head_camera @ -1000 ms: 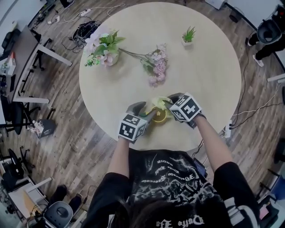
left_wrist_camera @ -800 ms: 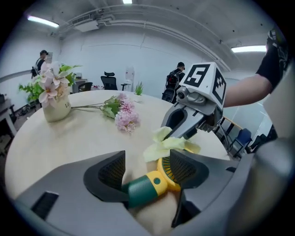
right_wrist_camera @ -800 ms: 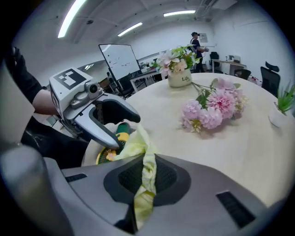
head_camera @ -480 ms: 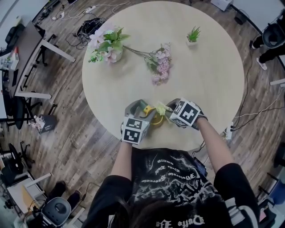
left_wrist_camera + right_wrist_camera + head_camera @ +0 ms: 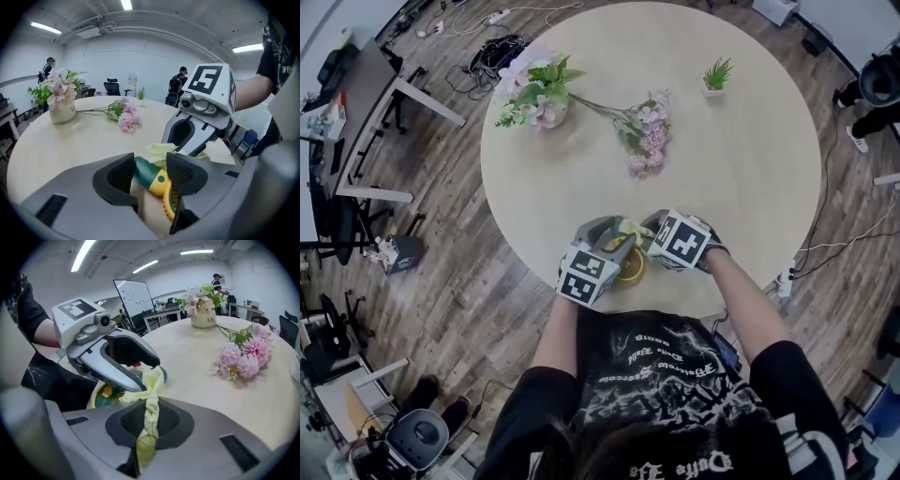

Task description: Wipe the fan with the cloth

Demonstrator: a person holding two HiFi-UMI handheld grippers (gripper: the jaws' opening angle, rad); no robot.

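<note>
A small hand fan (image 5: 630,270) with a yellow head and green handle (image 5: 147,171) lies near the table's front edge. My left gripper (image 5: 614,240) has the handle between its pads, and its jaws are closing on it. A pale yellow-green cloth (image 5: 150,401) is pinched in my shut right gripper (image 5: 149,422). The cloth (image 5: 630,228) hangs over the fan's handle end, right beside the left gripper's fingers. In the head view the right gripper (image 5: 645,231) comes in from the right, close against the left one. Much of the fan head (image 5: 104,394) is hidden behind the left gripper.
The round beige table (image 5: 741,169) bears a vase of flowers (image 5: 539,98) at the far left, a loose pink flower sprig (image 5: 645,141) in the middle and a small potted plant (image 5: 715,75) at the far right. The table's edge runs just behind the fan. Desks and cables lie on the floor to the left.
The right gripper with the cloth has moved left, closer to the left gripper and over the fan. The left jaws spread wider half a second ago and have narrowed on the handle again.
</note>
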